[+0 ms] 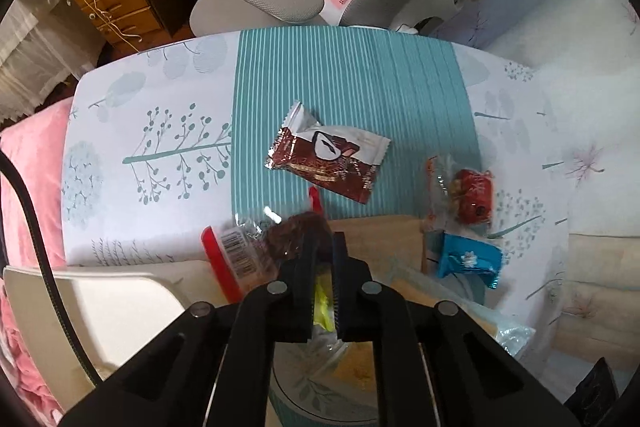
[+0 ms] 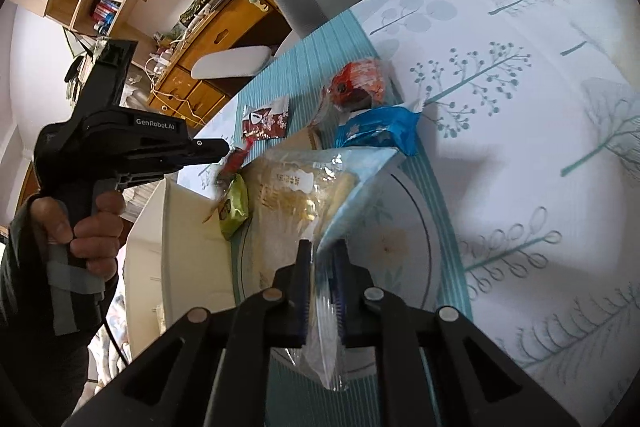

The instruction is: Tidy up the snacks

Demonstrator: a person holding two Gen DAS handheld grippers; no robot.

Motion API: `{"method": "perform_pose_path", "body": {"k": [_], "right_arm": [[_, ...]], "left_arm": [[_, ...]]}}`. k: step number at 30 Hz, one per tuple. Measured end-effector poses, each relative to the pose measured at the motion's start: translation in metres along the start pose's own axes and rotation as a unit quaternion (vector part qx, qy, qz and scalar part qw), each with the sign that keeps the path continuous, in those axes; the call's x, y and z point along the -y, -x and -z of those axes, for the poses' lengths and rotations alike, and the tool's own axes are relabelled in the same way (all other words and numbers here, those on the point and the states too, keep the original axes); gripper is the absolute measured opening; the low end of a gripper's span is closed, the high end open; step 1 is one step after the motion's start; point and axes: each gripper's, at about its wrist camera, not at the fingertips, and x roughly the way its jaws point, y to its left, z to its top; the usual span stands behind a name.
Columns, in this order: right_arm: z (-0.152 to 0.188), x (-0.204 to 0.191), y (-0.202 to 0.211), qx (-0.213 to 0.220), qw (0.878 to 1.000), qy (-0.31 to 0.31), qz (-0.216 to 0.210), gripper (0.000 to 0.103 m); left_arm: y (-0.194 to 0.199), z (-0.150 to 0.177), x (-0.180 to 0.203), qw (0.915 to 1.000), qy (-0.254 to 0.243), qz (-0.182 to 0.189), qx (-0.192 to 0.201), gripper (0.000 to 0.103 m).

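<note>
Clamping a clear-wrapped snack with a red edge and barcode [image 1: 248, 251], the left gripper [image 1: 323, 259] has its 2 fingers nearly closed on the wrapper, above the near edge of the counter [image 1: 160, 99]. The right gripper [image 2: 322, 279] has its 2 fingers closed on the edge of a large clear bag of pale biscuits [image 2: 304, 195], which hangs over a round plate [image 2: 412, 227]. Beside that bag lies a green packet [image 2: 234, 209]. Farther out on the counter lie a brown-and-white packet [image 1: 328, 157], a red packet [image 1: 472, 197] and a blue packet [image 1: 468, 259].
</note>
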Motion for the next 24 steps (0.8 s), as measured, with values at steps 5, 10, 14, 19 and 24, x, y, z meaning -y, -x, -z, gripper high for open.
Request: {"method": "perform_pose_path", "body": {"k": [5,10,14,19,24], "right_arm": [[0.004,0.003,0.019,0.010,1.000,-0.010,0.002,0.009],[0.006,0.000,0.034,0.021,1.000,-0.005,0.006,0.009],[0.009,-0.006,0.045,0.028,1.000,0.007,0.006,0.009],[0.011,-0.009,0.055,0.032,0.999,0.015,0.008,0.009],[0.012,-0.005,0.062,0.038,0.999,0.012,0.008,0.009]], "left_arm": [[0.015,0.005,0.002,0.9997,0.007,0.021,0.003,0.003],[0.025,0.007,0.004,0.9994,0.004,0.034,0.010,0.007],[0.023,0.006,0.002,0.9997,0.003,0.026,-0.001,0.023],[0.016,0.006,0.003,0.9998,0.003,0.010,-0.018,0.047],[0.009,0.003,0.006,0.9996,-0.005,-0.012,-0.025,0.065]]}}
